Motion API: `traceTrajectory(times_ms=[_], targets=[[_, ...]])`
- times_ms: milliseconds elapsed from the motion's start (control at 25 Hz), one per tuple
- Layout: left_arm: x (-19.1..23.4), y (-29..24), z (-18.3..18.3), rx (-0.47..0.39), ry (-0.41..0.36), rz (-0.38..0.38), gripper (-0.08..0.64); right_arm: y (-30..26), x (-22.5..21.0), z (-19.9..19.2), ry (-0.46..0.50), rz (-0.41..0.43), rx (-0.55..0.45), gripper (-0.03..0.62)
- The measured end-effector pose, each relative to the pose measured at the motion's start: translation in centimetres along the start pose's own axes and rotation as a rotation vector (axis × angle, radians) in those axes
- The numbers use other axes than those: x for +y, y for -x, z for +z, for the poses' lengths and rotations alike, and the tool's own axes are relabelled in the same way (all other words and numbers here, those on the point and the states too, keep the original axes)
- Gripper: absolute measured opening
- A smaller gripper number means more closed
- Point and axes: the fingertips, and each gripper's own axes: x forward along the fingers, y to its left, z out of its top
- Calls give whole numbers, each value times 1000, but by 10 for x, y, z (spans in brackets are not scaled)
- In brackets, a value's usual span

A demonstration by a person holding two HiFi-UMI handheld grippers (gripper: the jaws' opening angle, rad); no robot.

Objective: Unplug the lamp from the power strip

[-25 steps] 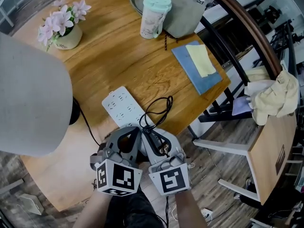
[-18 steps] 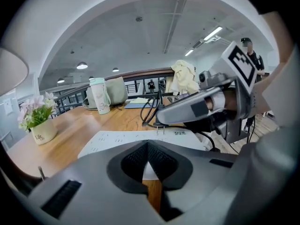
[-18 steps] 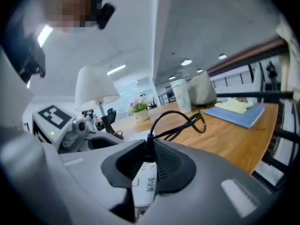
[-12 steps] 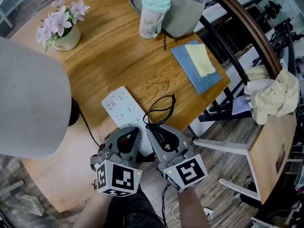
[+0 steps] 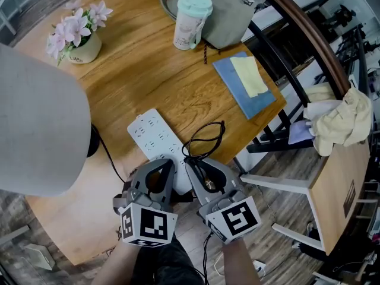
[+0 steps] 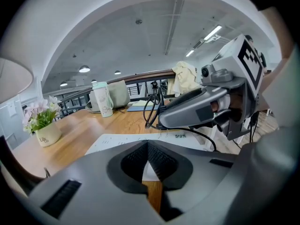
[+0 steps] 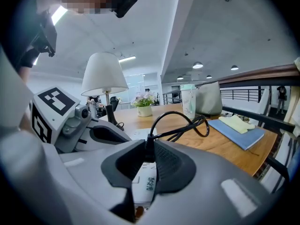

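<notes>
A white power strip (image 5: 155, 136) lies on the round wooden table (image 5: 148, 70), near its front edge. My left gripper (image 5: 170, 162) is shut, its tips together on the strip's near end (image 6: 117, 142). My right gripper (image 5: 189, 161) is shut on the lamp's black plug (image 7: 149, 149), right beside the left one. In the left gripper view the plug (image 6: 159, 124) sits just over the strip with thin prongs showing under it. Its black cord (image 5: 208, 138) loops up past the strip. The lamp's white shade (image 5: 35, 129) fills the left, over its dark base (image 5: 92, 140).
A flower pot (image 5: 80, 40) stands at the back left. A mint-lidded cup (image 5: 192, 18) and a grey bag (image 5: 231, 13) are at the back. A blue notebook with a yellow cloth (image 5: 246, 83) lies at the right edge. A wooden stool (image 5: 338, 177) stands off the table's right.
My right gripper has rolled clockwise, its marker cube swinging right, with the plug still in it. The cord loop shifted slightly right. The left gripper has stayed put.
</notes>
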Motion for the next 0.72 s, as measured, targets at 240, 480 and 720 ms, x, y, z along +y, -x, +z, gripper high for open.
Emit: traceTrajectory(times_ms=[240,480,720], targets=[[10,22,0,-18,54,4,-5,2,20,2,-1,33,44,67],[27,43,-2,-68,191,13,-5,-8,52,-1,-1,91,87,69],[44,67,-9,-84,179,89,-5,-23,78,0,0,141,121,69]])
